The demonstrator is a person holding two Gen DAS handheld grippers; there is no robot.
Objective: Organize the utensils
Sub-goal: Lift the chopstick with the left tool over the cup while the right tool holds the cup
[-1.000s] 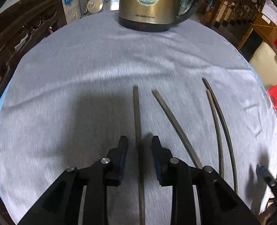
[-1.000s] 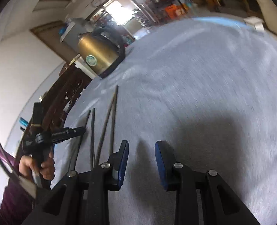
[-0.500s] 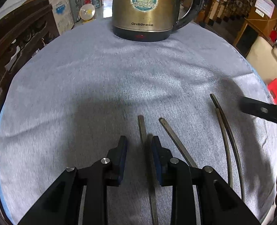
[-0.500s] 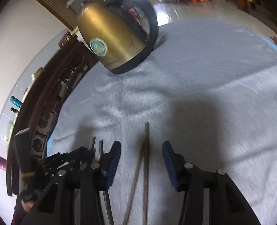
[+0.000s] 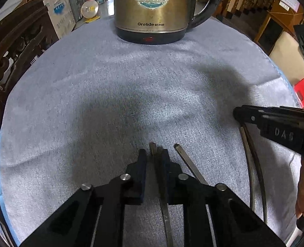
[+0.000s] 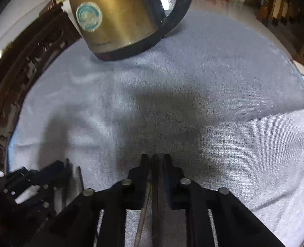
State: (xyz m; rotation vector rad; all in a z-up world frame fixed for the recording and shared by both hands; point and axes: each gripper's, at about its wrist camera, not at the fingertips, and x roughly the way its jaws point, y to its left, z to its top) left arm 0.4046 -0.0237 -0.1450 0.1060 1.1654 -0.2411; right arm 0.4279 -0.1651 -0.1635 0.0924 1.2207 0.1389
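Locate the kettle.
The kettle stands at the far edge of the gray tablecloth, straight ahead in the left wrist view, beyond all four chopsticks.

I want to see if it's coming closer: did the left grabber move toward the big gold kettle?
Yes. The left gripper slid forward along its chopstick toward the kettle, which looks much bigger and nearer than a second ago.
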